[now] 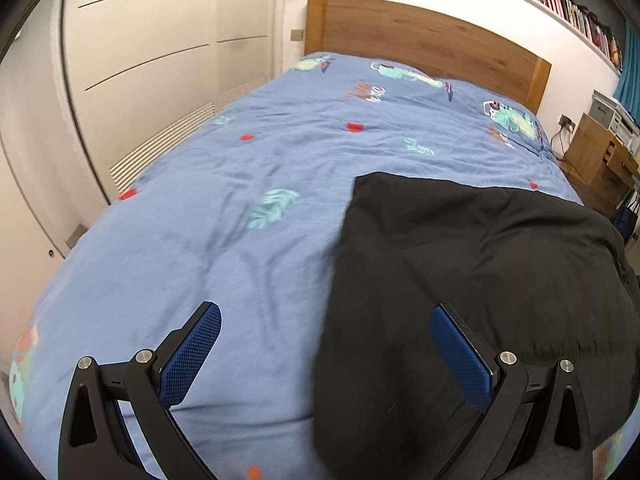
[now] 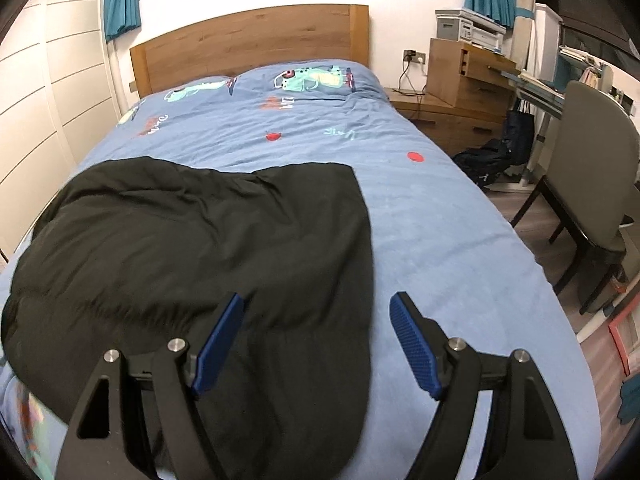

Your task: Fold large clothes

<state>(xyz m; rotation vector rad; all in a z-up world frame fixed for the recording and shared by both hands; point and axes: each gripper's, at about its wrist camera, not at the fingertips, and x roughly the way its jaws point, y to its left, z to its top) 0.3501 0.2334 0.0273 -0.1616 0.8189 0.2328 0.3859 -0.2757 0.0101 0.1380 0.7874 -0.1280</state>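
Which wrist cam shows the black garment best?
Right wrist: the black garment shows nearly whole, both side edges and its far edge on the blue bedcover. The left wrist view cuts it off at the frame's right, showing only its left edge and far corner.

Left claw (image 1: 326,312) agape (empty) — black garment (image 1: 472,280), bed (image 1: 200,200)

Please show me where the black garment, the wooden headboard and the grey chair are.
Black garment (image 2: 192,240): right wrist view, middle of the cloth.
Wooden headboard (image 2: 248,36): right wrist view, front panel.
Grey chair (image 2: 588,168): right wrist view, backrest.

black garment (image 1: 460,260) cropped below, book spines (image 1: 560,0) illegible
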